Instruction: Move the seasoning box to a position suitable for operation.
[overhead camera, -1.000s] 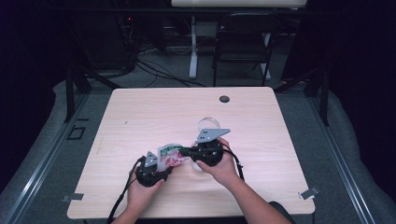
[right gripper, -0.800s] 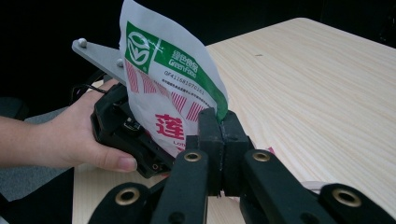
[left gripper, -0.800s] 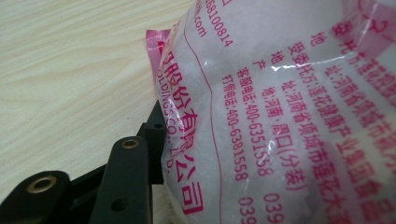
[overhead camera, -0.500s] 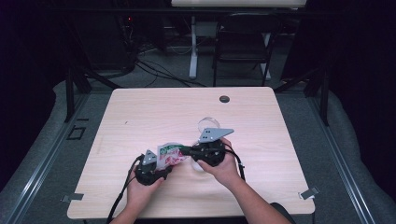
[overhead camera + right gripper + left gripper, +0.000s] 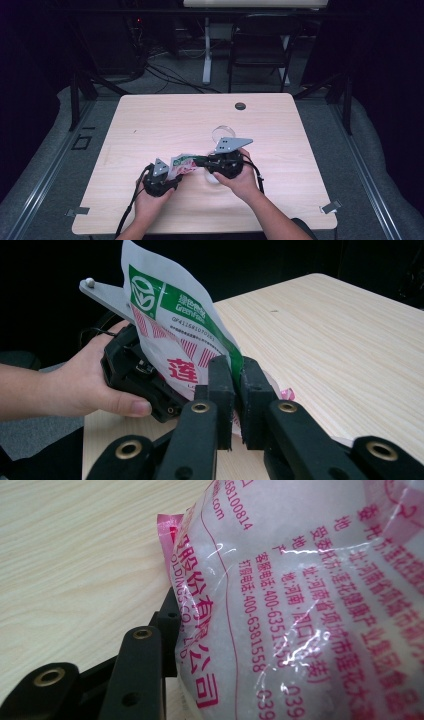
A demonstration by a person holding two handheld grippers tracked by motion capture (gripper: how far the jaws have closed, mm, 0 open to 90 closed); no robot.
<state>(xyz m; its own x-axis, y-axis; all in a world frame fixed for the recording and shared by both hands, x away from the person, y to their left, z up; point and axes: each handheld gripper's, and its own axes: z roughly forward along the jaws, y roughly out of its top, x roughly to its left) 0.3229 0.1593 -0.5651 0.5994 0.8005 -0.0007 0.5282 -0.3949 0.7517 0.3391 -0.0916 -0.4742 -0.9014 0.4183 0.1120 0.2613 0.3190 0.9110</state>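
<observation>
A clear plastic packet [image 5: 181, 164] printed in red, with a green and white top, hangs between my two grippers just above the table [image 5: 150, 120]. My left gripper [image 5: 176, 174] is shut on the packet's full body [image 5: 300, 605], and one black finger [image 5: 142, 670] lies against it. My right gripper [image 5: 198, 161] comes in from the right at the packet's flat top edge [image 5: 170, 325]. Its jaws [image 5: 238, 375] have just been opening. They now stand a narrow gap apart, with the green edge still between them. A hand holds the left gripper behind the packet.
A clear glass bowl [image 5: 221, 132] stands on the table just beyond the right gripper. A dark round cable hole [image 5: 240, 106] sits near the far edge. A chair [image 5: 260, 50] and a desk leg stand on the floor behind the table.
</observation>
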